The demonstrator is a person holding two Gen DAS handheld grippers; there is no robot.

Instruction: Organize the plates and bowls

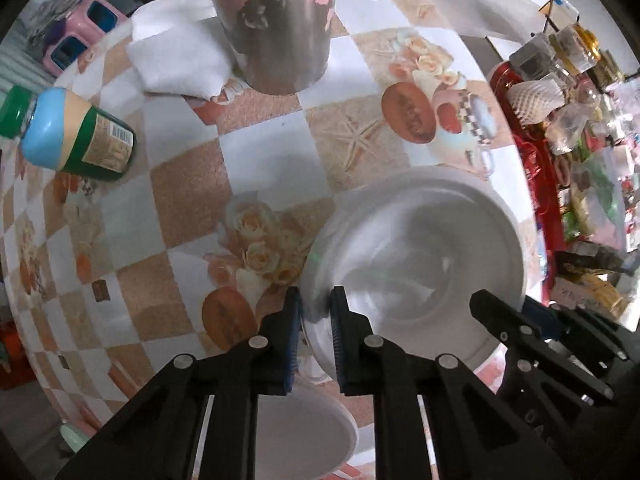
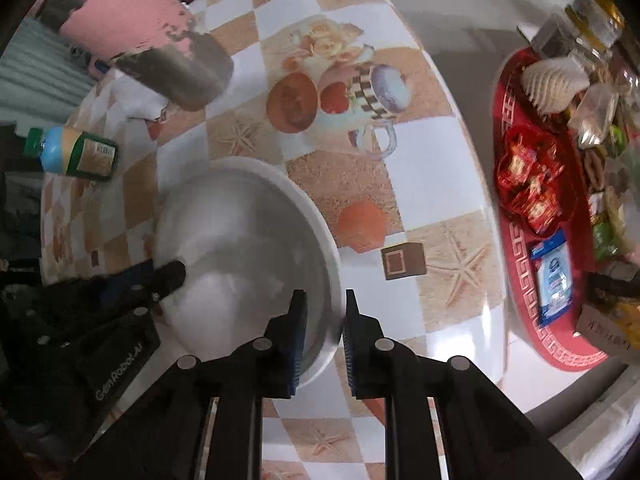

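A white bowl (image 1: 420,248) stands on the patterned tablecloth and is held from two sides. My left gripper (image 1: 316,312) points down and is shut on the bowl's left rim, one pad inside and one outside. My right gripper (image 2: 325,316) is shut on the opposite rim of the same bowl (image 2: 240,248). The right gripper's black fingers (image 1: 486,304) show at the bowl's far side in the left wrist view. The left gripper's fingers (image 2: 170,276) show at the left in the right wrist view. A second white dish (image 1: 304,432) lies beneath my left gripper, partly hidden by it.
A tall metal canister with peeling pink paint (image 1: 280,32) stands at the back beside a folded white cloth (image 1: 176,56). A green bottle (image 1: 76,136) lies on its side at the left. A red tray of snacks (image 2: 528,240) sits beyond the table's right edge.
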